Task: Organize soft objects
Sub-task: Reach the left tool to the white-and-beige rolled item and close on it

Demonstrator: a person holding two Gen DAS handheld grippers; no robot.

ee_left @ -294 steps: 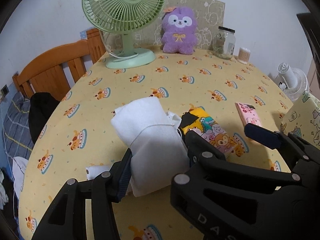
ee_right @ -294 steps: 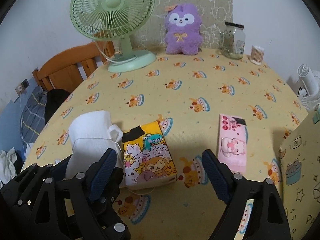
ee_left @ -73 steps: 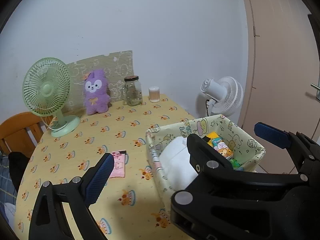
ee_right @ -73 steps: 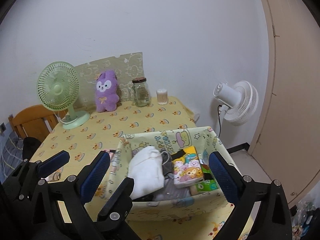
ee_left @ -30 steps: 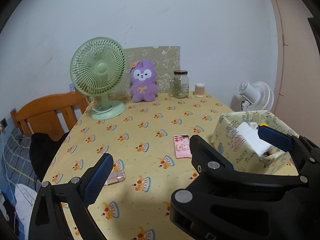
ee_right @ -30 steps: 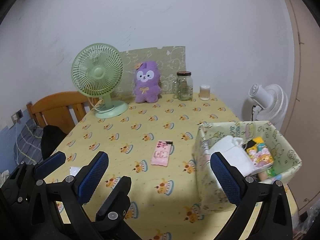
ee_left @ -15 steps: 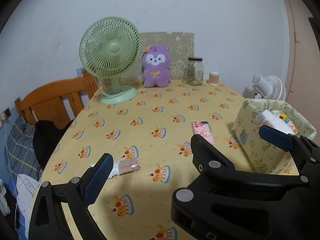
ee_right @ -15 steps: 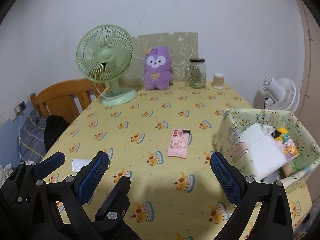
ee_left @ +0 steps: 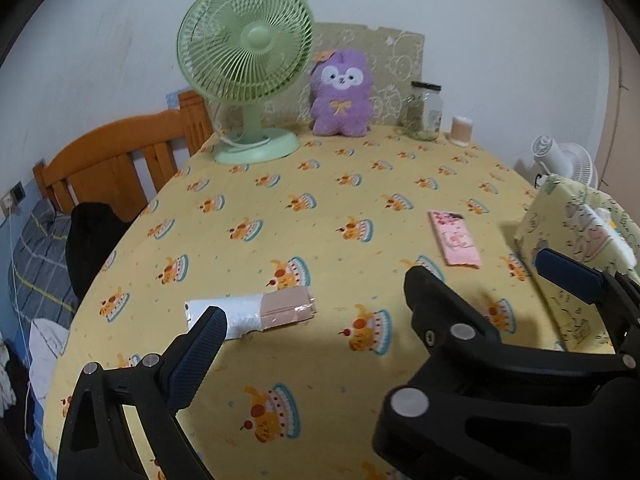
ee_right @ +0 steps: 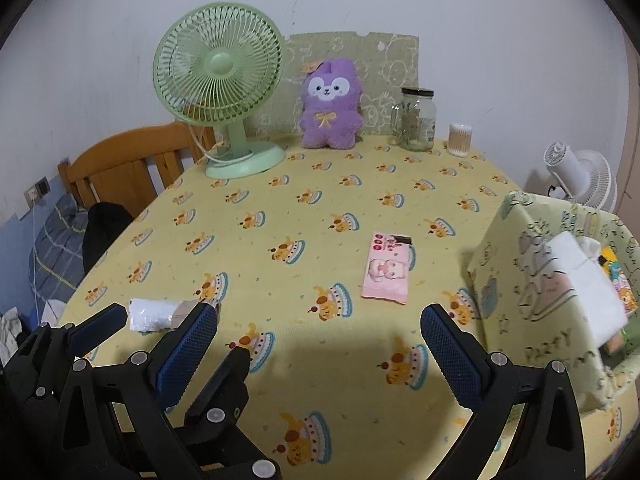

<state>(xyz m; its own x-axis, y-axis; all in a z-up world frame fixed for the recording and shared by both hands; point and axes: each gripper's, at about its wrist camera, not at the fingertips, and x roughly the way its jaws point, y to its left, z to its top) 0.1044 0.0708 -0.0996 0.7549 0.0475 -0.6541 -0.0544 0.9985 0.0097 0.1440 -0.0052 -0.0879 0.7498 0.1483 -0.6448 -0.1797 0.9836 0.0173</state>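
A white-and-tan soft packet [ee_left: 248, 312] lies on the yellow tablecloth, just beyond the left fingertip of my open left gripper [ee_left: 378, 288]. In the right wrist view the same packet [ee_right: 160, 314] sits at the lower left. A pink tissue pack [ee_left: 454, 238] [ee_right: 386, 274] lies flat further right, ahead of my open, empty right gripper [ee_right: 320, 314]. The fabric basket [ee_right: 516, 288] [ee_left: 536, 224] stands at the table's right edge, holding a white bundle [ee_right: 588, 284] and a colourful pack [ee_right: 620, 284]. A purple plush [ee_right: 330, 104] sits upright at the back.
A green desk fan [ee_right: 218, 66], a glass jar [ee_right: 416, 118] and a cotton-swab tub [ee_right: 459, 139] line the far edge. A wooden chair [ee_right: 132, 164] stands left of the table, and a white floor fan [ee_right: 580, 180] stands beyond the basket.
Both grippers have swung left away from the basket and lowered toward the table. The white-and-tan packet and pink pack now look nearer. The white bundle and colourful pack went into the basket earlier.
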